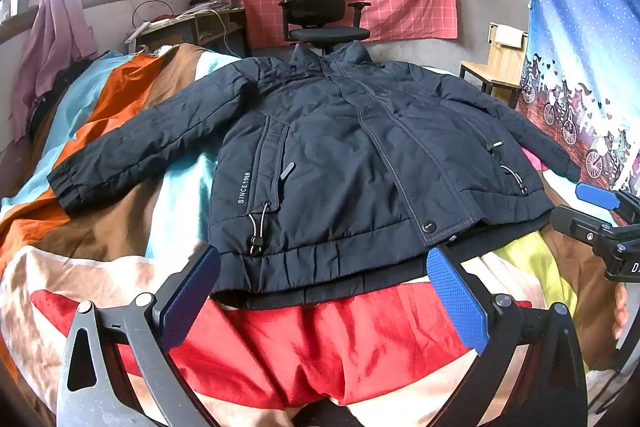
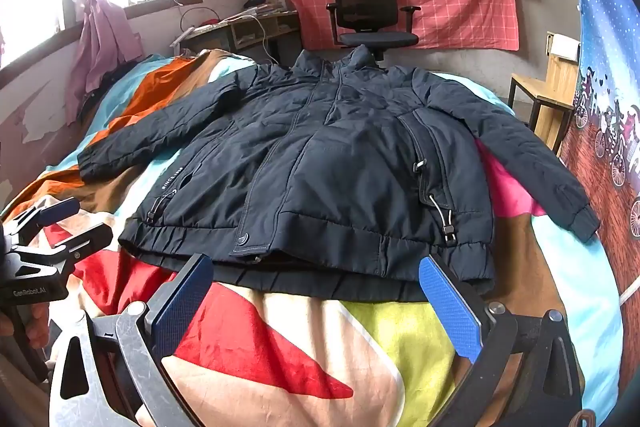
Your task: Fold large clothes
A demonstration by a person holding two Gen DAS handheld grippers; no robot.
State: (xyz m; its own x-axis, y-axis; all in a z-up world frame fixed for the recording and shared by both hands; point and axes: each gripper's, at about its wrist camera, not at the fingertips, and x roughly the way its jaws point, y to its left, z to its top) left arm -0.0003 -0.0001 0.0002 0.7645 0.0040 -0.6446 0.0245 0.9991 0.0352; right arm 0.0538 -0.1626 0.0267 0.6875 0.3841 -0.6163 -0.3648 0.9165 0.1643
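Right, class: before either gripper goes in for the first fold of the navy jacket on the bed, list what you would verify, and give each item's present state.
1. Jacket lies flat, front up, on the blanket: ok.
2. Both sleeves spread out to the sides, left sleeve, right sleeve: ok.
3. Front closed: ok down to the hem snap; the flap corner there sits slightly lifted.
4. Left gripper open, holding nothing, just short of the hem: ok.
5. Right gripper open, holding nothing: ok.
6. Back layer smooth underneath: cannot tell, it is hidden.
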